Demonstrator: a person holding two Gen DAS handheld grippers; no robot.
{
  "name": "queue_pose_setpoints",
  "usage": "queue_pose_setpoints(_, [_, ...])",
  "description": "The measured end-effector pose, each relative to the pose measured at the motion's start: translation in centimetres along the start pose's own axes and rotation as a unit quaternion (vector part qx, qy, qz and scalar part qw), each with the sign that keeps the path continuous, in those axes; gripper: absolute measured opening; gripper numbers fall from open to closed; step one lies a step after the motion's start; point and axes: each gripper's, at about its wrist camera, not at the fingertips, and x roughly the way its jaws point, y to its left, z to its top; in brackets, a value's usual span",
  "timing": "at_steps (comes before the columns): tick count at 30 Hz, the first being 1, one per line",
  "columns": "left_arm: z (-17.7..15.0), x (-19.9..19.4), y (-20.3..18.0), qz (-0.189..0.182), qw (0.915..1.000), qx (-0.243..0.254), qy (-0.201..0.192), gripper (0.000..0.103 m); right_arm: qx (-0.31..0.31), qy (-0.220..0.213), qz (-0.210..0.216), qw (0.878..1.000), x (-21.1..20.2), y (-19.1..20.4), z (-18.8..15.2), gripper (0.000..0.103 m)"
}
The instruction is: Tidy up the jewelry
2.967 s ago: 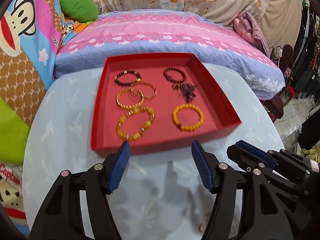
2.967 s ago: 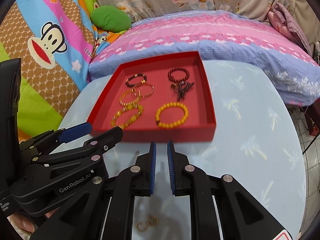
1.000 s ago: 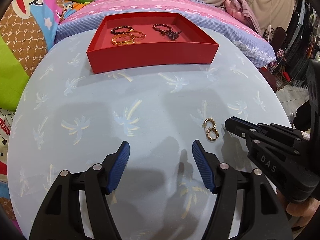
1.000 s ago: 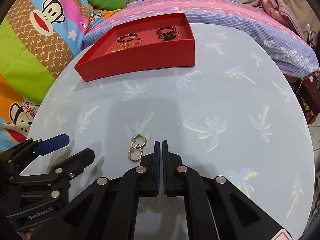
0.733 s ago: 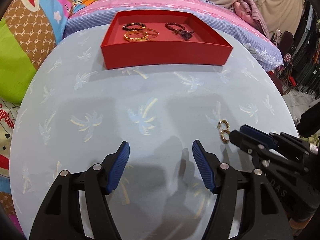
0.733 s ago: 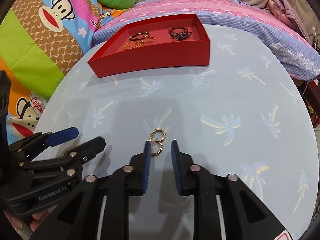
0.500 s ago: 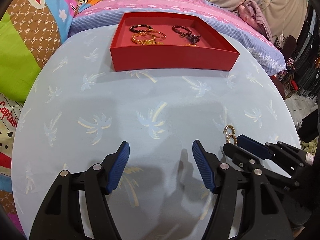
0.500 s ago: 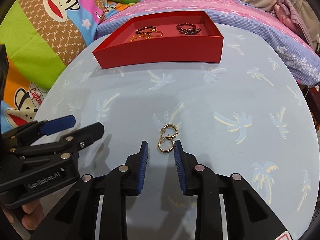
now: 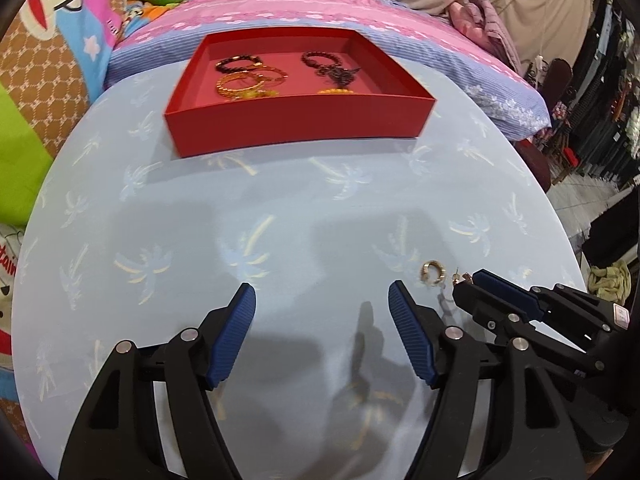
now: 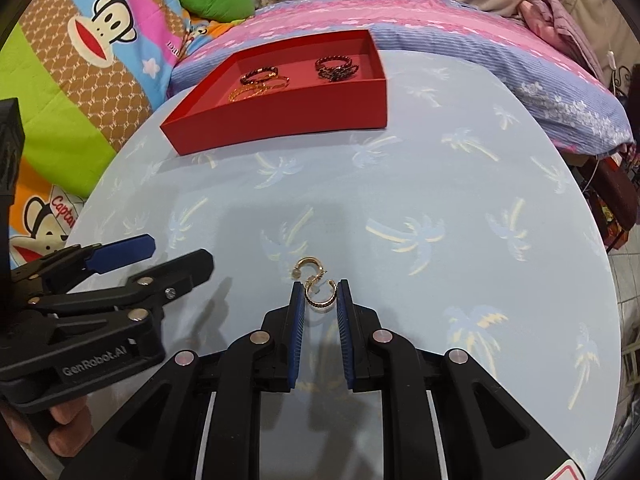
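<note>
Two gold hoop earrings lie on the light blue table. The near hoop (image 10: 320, 298) sits between the pads of my right gripper (image 10: 320, 292), whose jaws stand close on both sides of it. The far hoop (image 10: 308, 266) lies just beyond the fingertips; it also shows in the left wrist view (image 9: 432, 271). My left gripper (image 9: 322, 300) is open and empty above the table, left of the right gripper (image 9: 472, 284). A red tray (image 9: 296, 120) at the far side holds several bracelets (image 9: 240, 80).
The round table (image 10: 440, 184) has a palm-print cover. A bed with pink and blue bedding (image 10: 440, 20) lies behind the tray. Cartoon-print cushions (image 10: 80, 60) are at the left. The table edge drops off at the right (image 10: 600, 240).
Both grippers drew back from the tray to the near table. My right gripper opened from shut, moved onto the earrings, and its jaws now bracket the near hoop.
</note>
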Motion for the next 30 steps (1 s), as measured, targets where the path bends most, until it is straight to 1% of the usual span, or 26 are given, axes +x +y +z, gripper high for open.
queue_pose_setpoints(1, [0.0, 0.1, -0.3, -0.002, 1.0, 0.004, 0.0, 0.066, 0.002, -0.002, 0.003, 1.0, -0.3, -0.3, -0.1, 0.015])
queue_pose_setpoints(10, [0.4, 1.2, -3.4, -0.026, 0.9992, 0.029, 0.009, 0.066, 0.044, -0.003, -0.015, 0.999, -0.9, -3.2, -0.7, 0.015])
queue_pose_setpoints(15, [0.6, 2.5, -4.8, -0.029, 0.9988, 0.038, 0.013, 0.064, 0.062, -0.007, -0.023, 0.998, -1.2, -4.8, -0.7, 0.015])
queue_pose_setpoints(18, [0.7, 3.3, -5.5, -0.033, 0.9984, 0.042, 0.021, 0.058, 0.067, -0.009, -0.027, 0.997, -1.3, -5.3, -0.7, 0.015])
queue_pose_setpoints(19, [0.6, 3.5, -5.7, -0.033, 0.9982, 0.044, 0.022, 0.057, 0.067, -0.009, -0.028, 0.997, -1.3, -5.3, -0.7, 0.015])
queue_pose_setpoints(20, [0.6, 3.6, -5.9, -0.029, 0.9983, 0.048, 0.018, 0.057, 0.067, -0.01, -0.03, 0.997, -1.3, -5.5, -0.7, 0.015])
queue_pose_setpoints(23, [0.8, 3.8, -6.4, -0.023, 0.9979, 0.059, 0.013, 0.052, 0.07, -0.01, -0.032, 0.997, -1.3, -5.7, -0.7, 0.015])
queue_pose_setpoints(27, [0.9, 3.9, -6.7, -0.017, 0.9974, 0.07, 0.009, 0.04, 0.076, -0.009, -0.03, 0.997, -1.0, -6.1, -0.7, 0.015])
queue_pose_setpoints(28, [0.9, 3.8, -6.7, -0.016, 0.9973, 0.071, 0.009, 0.035, 0.077, -0.009, -0.03, 0.997, -1.0, -6.1, -0.7, 0.015])
queue_pose_setpoints(30, [0.8, 3.8, -6.5, -0.018, 0.9973, 0.07, 0.009, 0.032, 0.077, -0.008, -0.029, 0.997, -0.9, -6.1, -0.7, 0.015])
